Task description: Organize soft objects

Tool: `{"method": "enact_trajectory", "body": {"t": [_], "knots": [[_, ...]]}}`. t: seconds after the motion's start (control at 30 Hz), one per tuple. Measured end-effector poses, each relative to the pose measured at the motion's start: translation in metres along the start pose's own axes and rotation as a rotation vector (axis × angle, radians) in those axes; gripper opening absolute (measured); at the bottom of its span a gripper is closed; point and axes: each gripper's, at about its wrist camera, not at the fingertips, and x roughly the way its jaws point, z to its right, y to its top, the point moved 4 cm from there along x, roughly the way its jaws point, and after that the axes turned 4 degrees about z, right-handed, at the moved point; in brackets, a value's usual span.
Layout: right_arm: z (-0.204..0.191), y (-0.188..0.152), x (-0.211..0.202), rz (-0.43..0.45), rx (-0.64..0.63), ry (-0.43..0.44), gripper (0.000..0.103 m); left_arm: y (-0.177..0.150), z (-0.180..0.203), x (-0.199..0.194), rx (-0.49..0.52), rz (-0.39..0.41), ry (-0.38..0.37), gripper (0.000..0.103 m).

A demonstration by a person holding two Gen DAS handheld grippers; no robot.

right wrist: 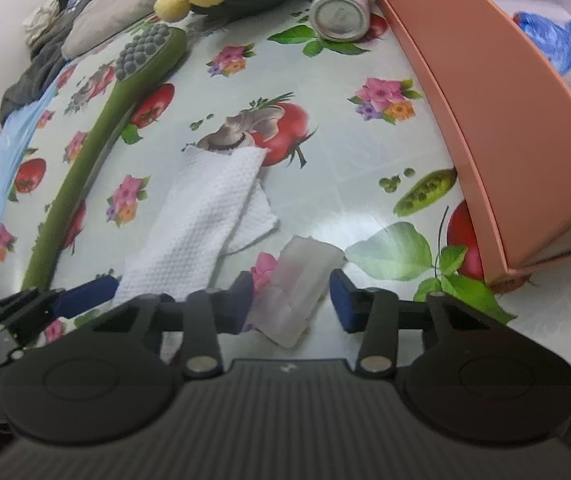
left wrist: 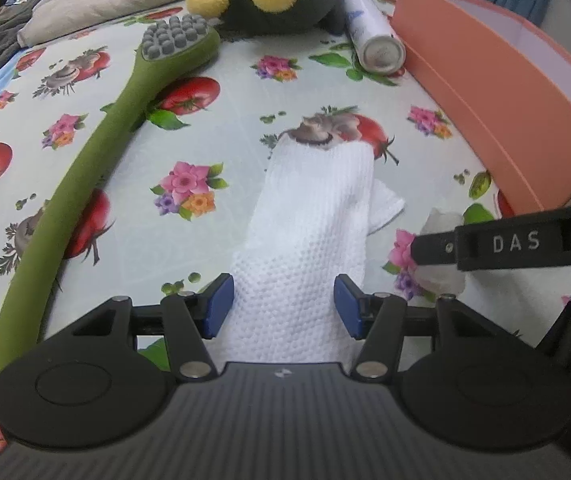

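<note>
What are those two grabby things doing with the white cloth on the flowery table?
A person holds two grippers over the table. The left gripper is open, its blue pads on either side of the folded white cloth. The right gripper is open around a small translucent packet. Neither looks gripped yet. The orange box beside them already holds a blue and white soft thing.

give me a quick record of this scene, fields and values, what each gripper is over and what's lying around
left gripper: open, jaws either side of white cloth
right gripper: open, around translucent packet
surface: patterned tablecloth
box: orange box, blue-white plush inside
also there: green massage brush, spray can, dark plush toy
</note>
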Motion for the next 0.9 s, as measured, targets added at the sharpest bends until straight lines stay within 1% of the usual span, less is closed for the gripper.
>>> {"method": "enact_trajectory", "body": {"t": [0.03, 0.13, 0.17, 0.23, 0.3, 0.33, 0.37, 0.4, 0.47, 0.53, 0.57, 0.73, 0.9], "knots": [[-0.001, 0.0, 0.0, 0.0, -0.005, 0.001, 0.039, -0.001, 0.001, 0.002, 0.002, -0.004, 0.0, 0.062], [-0.005, 0.003, -0.002, 0.015, -0.042, -0.004, 0.026, -0.003, 0.002, 0.005, 0.004, -0.009, -0.005, 0.061], [-0.008, 0.004, -0.003, 0.023, -0.065, -0.009, 0.02, -0.004, 0.003, 0.005, 0.007, -0.007, 0.0, 0.06], [-0.012, 0.005, -0.003, 0.028, -0.095, -0.016, 0.016, -0.004, 0.003, 0.006, 0.0, -0.005, 0.002, 0.057], [-0.013, 0.006, -0.003, 0.028, -0.106, -0.013, 0.013, -0.004, 0.002, 0.006, -0.011, -0.007, 0.004, 0.043], [-0.013, 0.006, -0.004, 0.03, -0.11, -0.012, 0.013, -0.003, 0.002, 0.006, -0.012, -0.005, 0.011, 0.037], [-0.013, 0.006, -0.004, 0.031, -0.111, -0.011, 0.012, -0.003, 0.001, 0.006, -0.018, -0.003, 0.016, 0.027], [-0.012, 0.007, -0.005, 0.032, -0.11, -0.01, 0.012, -0.002, 0.0, 0.006, -0.03, -0.004, 0.01, 0.018], [-0.011, 0.007, -0.006, 0.034, -0.107, -0.006, 0.011, -0.001, -0.003, 0.006, -0.059, -0.008, 0.002, 0.01], [-0.011, 0.007, -0.01, 0.039, -0.109, -0.005, 0.011, -0.001, -0.004, 0.004, -0.084, -0.007, -0.009, 0.009], [-0.012, 0.007, -0.011, 0.043, -0.114, -0.006, 0.008, -0.001, -0.004, 0.001, -0.096, -0.002, -0.015, 0.009], [-0.014, 0.006, -0.02, 0.059, -0.134, -0.002, 0.008, 0.002, 0.0, -0.014, -0.128, 0.032, -0.02, 0.008], [-0.013, 0.006, -0.031, 0.074, -0.128, 0.008, 0.008, 0.001, 0.0, -0.03, -0.179, 0.059, -0.027, 0.008]]}}
